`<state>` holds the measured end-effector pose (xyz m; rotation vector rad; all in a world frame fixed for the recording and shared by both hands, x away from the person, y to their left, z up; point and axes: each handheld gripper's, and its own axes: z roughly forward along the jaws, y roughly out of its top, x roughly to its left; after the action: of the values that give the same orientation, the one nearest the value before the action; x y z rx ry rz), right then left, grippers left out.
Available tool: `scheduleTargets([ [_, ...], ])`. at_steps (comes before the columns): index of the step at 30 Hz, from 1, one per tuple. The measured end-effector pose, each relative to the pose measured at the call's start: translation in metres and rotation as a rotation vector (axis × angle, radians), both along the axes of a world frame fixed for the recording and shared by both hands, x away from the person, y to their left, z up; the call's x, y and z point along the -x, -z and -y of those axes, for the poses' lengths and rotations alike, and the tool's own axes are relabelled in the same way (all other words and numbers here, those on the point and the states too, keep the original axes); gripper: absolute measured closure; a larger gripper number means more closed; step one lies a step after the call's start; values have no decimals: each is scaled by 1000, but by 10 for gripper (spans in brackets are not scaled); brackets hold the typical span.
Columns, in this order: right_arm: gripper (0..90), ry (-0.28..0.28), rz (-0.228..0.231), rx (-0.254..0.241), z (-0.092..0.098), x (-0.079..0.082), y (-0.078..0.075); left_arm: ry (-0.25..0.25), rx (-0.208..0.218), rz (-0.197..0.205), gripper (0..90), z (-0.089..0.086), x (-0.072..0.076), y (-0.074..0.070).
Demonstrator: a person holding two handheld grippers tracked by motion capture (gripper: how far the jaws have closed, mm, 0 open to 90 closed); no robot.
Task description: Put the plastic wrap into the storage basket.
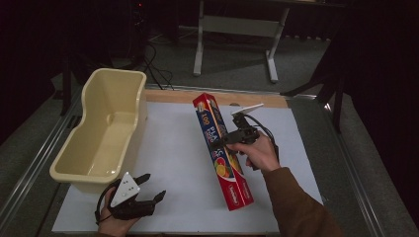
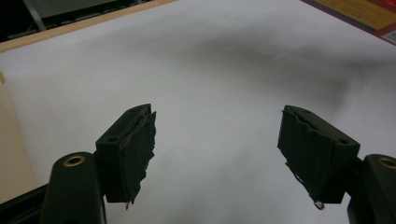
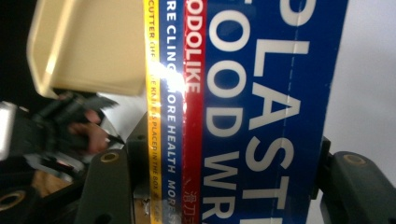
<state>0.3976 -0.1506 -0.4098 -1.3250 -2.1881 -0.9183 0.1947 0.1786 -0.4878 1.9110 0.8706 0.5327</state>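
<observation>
Right claw (image 1: 225, 139) of mine is clamped across the middle of the plastic wrap box (image 1: 222, 150), one jaw on each long side, and in the right gripper view you can see both black jaws pressed up against the blue and red printed faces with the big white lettering running between them. From the high view the box is a long, narrow carton lying diagonally over the white sheet (image 1: 173, 148) that covers the table, its far end pointing toward the back edge and its near end toward me, and it looks tilted rather than flat, though I can't tell for sure whether the near end is touching the sheet. Over on the other side, my left claw (image 1: 148, 190) sits low at the near edge of the sheet, jaws spread wide with nothing between them; the left gripper view has plain white sheet in the gap between the two pads. Just beyond it stands the cream plastic tub (image 1: 90, 111), at the left edge of the sheet, well apart from the box. That tub also pokes into the right gripper view, off beyond the box's yellow edge.
</observation>
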Motion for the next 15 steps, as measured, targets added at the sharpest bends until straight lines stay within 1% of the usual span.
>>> scheduleTargets([
  [1, 410, 0, 0, 0, 0, 0, 0, 0, 0, 0, 271, 0, 0, 0],
  [3, 410, 15, -3, -32, -5, -2, -5, -1, 3, 1, 271, 0, 0, 0],
  [8, 411, 37, -4, -81, -15, -6, -13, 1, 2, 1, 271, 0, 0, 0],
  [11, 411, 47, 12, -106, -21, -7, -18, 1, 3, 2, 271, 0, 0, 0],
  [15, 412, 57, 16, -137, -30, -9, -25, 1, 4, 3, 271, -1, 0, 0],
])
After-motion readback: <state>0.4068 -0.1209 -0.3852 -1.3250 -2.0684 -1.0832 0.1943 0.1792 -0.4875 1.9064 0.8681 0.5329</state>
